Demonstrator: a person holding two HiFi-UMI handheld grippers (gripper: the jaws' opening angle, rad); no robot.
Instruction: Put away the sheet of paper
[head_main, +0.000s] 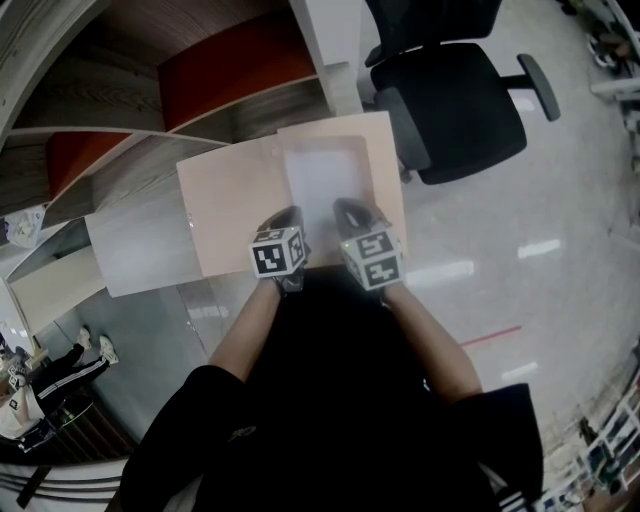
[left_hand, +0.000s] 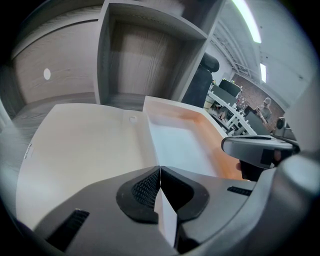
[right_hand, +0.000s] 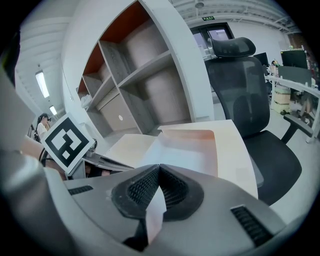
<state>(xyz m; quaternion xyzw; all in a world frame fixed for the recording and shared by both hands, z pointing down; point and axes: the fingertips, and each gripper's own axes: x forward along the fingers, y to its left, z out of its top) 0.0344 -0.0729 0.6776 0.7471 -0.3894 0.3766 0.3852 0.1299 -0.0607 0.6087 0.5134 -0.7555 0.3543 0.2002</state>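
left gripper (head_main: 291, 214) + right gripper (head_main: 348, 207): side by side, angled down | both pinching sheet of paper (head_main: 324, 176)

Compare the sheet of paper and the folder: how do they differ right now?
The sheet of paper is white; the folder is peach. The sheet is narrower than the open folder. The sheet is pinched by the left gripper and right gripper; the folder lies open beneath it. Both are flat rectangles.

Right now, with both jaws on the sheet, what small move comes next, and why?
Probably ease the sheet forward, deeper into the folder. The left gripper and right gripper are both shut on its near edge, and that edge sticks out of the open folder toward you, so it looks only partly in.
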